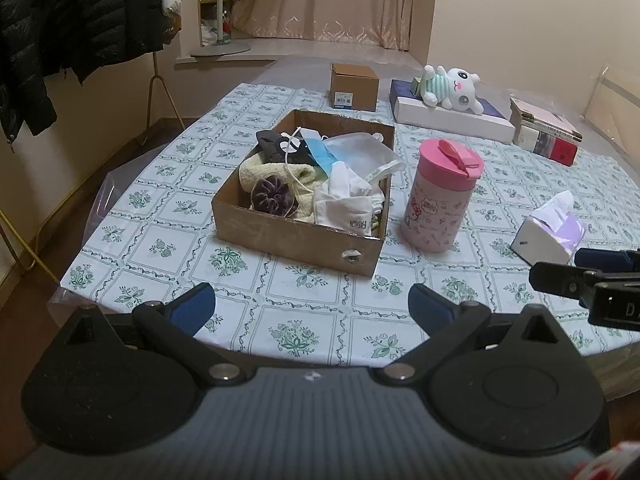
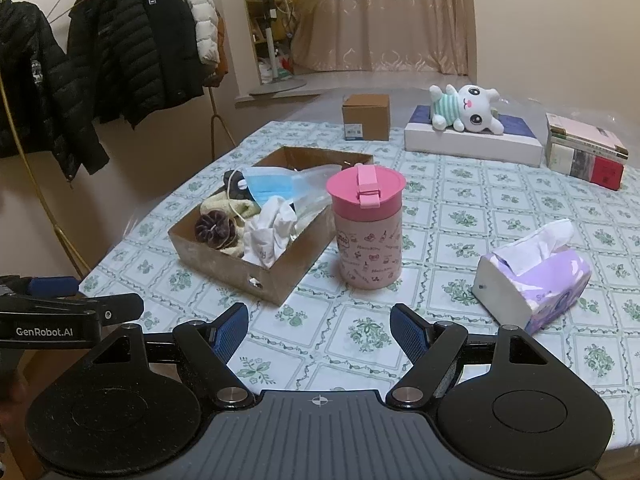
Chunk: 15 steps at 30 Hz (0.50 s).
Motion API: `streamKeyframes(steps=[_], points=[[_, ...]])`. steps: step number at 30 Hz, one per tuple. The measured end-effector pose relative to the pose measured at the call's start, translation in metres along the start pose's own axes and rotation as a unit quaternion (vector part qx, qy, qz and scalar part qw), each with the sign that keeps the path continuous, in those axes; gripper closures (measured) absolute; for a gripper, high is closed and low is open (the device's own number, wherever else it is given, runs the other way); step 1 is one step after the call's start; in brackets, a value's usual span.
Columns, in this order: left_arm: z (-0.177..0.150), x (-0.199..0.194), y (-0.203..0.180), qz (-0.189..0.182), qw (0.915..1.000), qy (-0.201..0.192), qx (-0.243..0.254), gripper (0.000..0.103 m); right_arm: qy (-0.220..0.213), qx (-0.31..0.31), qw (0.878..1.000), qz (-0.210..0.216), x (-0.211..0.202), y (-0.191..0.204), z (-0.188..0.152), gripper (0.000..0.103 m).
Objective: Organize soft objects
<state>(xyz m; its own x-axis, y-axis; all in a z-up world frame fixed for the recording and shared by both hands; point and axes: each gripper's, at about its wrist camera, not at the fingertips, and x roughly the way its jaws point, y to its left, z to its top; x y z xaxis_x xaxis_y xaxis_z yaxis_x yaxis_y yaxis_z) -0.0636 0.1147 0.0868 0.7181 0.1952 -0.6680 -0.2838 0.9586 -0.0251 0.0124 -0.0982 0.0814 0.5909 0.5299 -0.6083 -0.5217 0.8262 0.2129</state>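
Note:
An open cardboard box [image 1: 280, 236] [image 2: 224, 268] stands mid-table, holding soft items: a dark purple scrunchie [image 1: 274, 196] [image 2: 215, 230], a cream towel [image 1: 276, 174], a blue face mask [image 1: 320, 152] [image 2: 270, 188] and white cloth [image 1: 348, 204] [image 2: 266, 236]. A white plush toy [image 1: 452, 88] [image 2: 468, 110] lies on a flat box at the back. My left gripper [image 1: 312, 312] is open and empty, near the table's front edge. My right gripper [image 2: 319, 328] is open and empty, right of the left one.
A pink lidded cup [image 1: 442, 196] [image 2: 368, 228] stands right of the box. A tissue pack [image 1: 550, 228] [image 2: 532, 276] lies at the right. A small brown carton [image 1: 354, 86] [image 2: 366, 116] and stacked books [image 1: 546, 132] [image 2: 586, 152] sit at the back. Coats [image 2: 100, 60] hang at left.

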Motion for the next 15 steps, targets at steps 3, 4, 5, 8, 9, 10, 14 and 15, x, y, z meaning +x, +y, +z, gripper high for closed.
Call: streamKeyframes(steps=[3,4,5,8,9,10,14,15], points=[[-0.0003,0.0004,-0.0004,0.0,1.0,-0.001,0.001,0.001,0.002,0.0,1.0,0.001,0.0008,-0.0001,0.0001,0.025],[-0.0005,0.0005,-0.0004,0.0,1.0,-0.001,0.001,0.001,0.002,0.0,1.0,0.001,0.0009,-0.0001,0.0,0.025],[-0.0003,0.0003,-0.0002,-0.001,1.0,-0.001,-0.001,0.001,0.002,0.0,1.0,0.001,0.0012,-0.0002,0.0,0.025],[-0.0005,0.0005,-0.0005,0.001,1.0,0.0,0.0,0.001,0.002,0.001,1.0,0.001,0.001,-0.0001,0.0002,0.025],[-0.0002,0.0008,-0.0005,0.001,1.0,0.0,0.0,0.001,0.001,0.001,1.0,0.002,0.001,0.0001,-0.0001,0.025],[-0.0001,0.001,-0.0006,0.001,1.0,0.0,0.0,0.001,0.001,0.0,1.0,0.001,0.0011,0.0,0.0002,0.025],[0.0002,0.0017,-0.0001,0.001,1.0,-0.001,0.0,0.001,0.001,0.0,1.0,0.001,0.0014,0.0002,0.0001,0.025],[0.0002,0.0013,0.0002,0.001,1.0,-0.001,0.0,0.001,0.001,0.001,1.0,0.001,0.0013,0.0002,0.0001,0.025]])
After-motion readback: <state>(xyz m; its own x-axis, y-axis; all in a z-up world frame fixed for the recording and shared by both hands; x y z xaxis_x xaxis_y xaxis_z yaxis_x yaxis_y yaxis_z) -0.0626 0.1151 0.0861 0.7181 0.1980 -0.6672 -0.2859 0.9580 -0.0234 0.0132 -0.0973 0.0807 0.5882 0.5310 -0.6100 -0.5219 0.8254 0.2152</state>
